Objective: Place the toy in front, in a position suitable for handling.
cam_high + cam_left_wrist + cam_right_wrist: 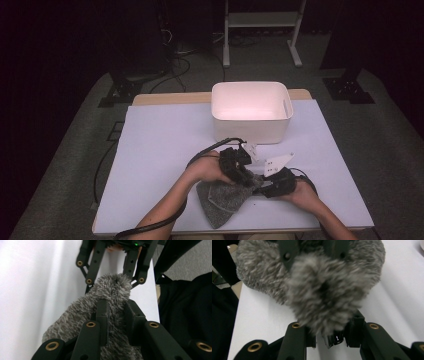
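White table (150, 150): both claws grip the grey fuzzy cloth (220, 202).

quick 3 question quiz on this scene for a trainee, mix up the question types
1. True or false: both grippers are shut on the grey fuzzy cloth.
2. Which container stands beyond the hands? A) wire basket B) white bin C) glass jar
3. Fill in: the cloth lies on the white ___.

Key:
1. True. The left gripper and the right gripper each pinch the cloth.
2. B
3. table
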A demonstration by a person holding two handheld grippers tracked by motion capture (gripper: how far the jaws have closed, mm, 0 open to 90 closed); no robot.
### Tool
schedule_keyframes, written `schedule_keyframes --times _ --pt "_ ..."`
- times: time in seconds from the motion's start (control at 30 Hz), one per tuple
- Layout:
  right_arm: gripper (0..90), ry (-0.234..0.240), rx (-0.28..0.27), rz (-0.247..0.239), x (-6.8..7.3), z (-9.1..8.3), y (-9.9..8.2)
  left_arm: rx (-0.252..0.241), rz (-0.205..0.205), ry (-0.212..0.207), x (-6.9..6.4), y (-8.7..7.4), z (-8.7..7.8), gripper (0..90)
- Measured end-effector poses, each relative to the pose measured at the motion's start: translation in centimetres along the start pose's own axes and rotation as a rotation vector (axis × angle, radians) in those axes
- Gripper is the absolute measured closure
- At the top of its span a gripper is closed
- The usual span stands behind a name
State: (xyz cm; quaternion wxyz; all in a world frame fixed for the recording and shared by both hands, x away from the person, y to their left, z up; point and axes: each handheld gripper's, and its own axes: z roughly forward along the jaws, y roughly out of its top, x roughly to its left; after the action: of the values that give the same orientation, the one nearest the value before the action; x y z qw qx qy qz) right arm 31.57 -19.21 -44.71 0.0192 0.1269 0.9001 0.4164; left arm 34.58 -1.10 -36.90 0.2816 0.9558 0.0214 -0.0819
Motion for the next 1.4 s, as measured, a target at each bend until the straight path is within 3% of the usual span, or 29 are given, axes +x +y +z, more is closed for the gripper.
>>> schedule_keyframes --times 0.13,0.53,0.67,0.77,1.03,1.13,1.3,1.4 --pt "66.6 -0.002 0.006 -0.008 0.0 0.0 0.0 0.003 0.006 0.004 -0.1 -0.5 -0.5 75.4" --pt "66.6 -0.017 0.021 -0.019 0.1 0.1 0.3 -0.009 -0.093 0.032 0.2 -5.7 -4.1 73.9" --pt "66.6 -0.017 0.021 -0.012 0.2 0.2 0.3 -0.015 -0.106 0.039 0.2 -6.6 -4.7 73.6" --pt "66.4 -0.019 0.020 -0.024 0.2 0.3 0.3 -0.019 -0.093 0.039 0.1 -6.2 -4.5 74.2" --pt "66.3 -0.023 0.018 -0.020 0.3 0.3 0.3 -0.003 -0.004 0.040 0.0 -2.4 -2.4 76.3" --pt "66.2 -0.022 0.014 -0.014 0.3 0.4 0.3 -0.045 0.015 0.050 0.1 -1.1 -1.4 75.7" --pt "66.2 -0.017 0.009 -0.007 0.2 0.4 0.2 -0.078 0.012 0.061 0.2 -0.5 -0.5 74.2" --pt "66.2 -0.017 0.010 -0.011 0.2 0.4 0.2 -0.078 0.004 0.045 0.1 -0.8 -0.6 74.7"
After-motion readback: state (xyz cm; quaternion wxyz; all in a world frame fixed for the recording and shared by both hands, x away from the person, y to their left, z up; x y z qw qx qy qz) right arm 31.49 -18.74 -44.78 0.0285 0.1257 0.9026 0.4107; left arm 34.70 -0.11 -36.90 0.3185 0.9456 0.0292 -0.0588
